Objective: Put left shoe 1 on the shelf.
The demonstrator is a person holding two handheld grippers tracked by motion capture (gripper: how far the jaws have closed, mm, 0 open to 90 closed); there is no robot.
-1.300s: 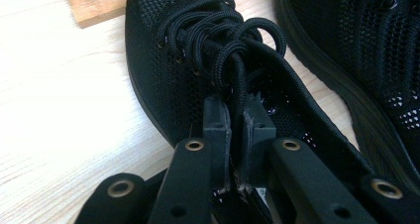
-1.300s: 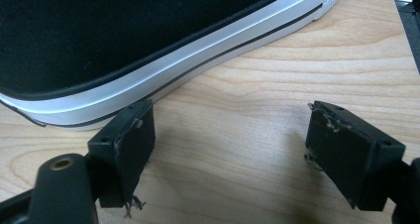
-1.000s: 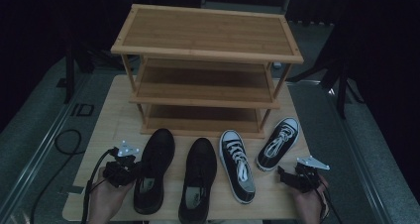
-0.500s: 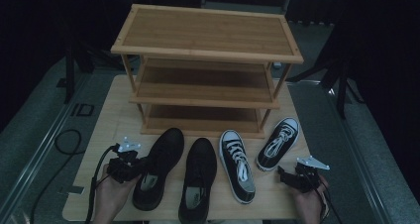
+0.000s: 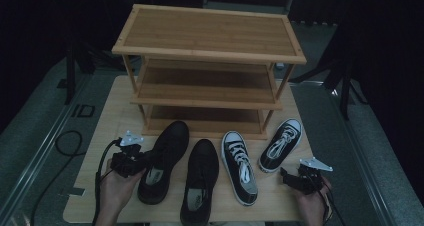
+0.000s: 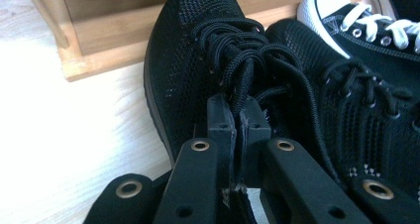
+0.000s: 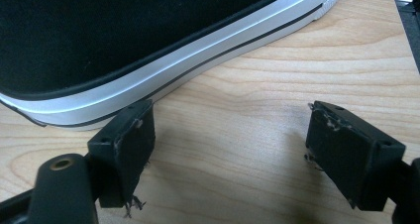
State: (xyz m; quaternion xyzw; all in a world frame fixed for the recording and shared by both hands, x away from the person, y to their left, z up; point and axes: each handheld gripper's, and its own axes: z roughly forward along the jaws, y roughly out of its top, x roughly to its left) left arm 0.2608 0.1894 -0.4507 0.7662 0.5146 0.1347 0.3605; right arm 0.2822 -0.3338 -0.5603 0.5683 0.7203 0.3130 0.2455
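Observation:
A black mesh lace-up shoe (image 5: 162, 161) lies at the front left of the wooden board, its toe angled toward the rack. My left gripper (image 5: 141, 159) is shut on the edge of this shoe's opening, just behind the laces (image 6: 237, 60); the pads (image 6: 220, 122) pinch thin material between them. Its partner, a second black shoe (image 5: 200, 181), lies beside it on the right. My right gripper (image 5: 289, 179) rests open at the front right, its jaws (image 7: 228, 154) wide apart over bare wood beside the white sole of a black canvas sneaker (image 7: 148, 45).
A three-shelf bamboo rack (image 5: 207, 56) stands at the back of the board (image 5: 115, 126). Two black-and-white canvas sneakers (image 5: 240, 166) (image 5: 281, 145) lie in front of its right half. A cable loops on the floor at left (image 5: 65, 141).
The left black shoe has shifted toward the rack with its toe swung to the right, carried by my left gripper. The right gripper has stayed still.

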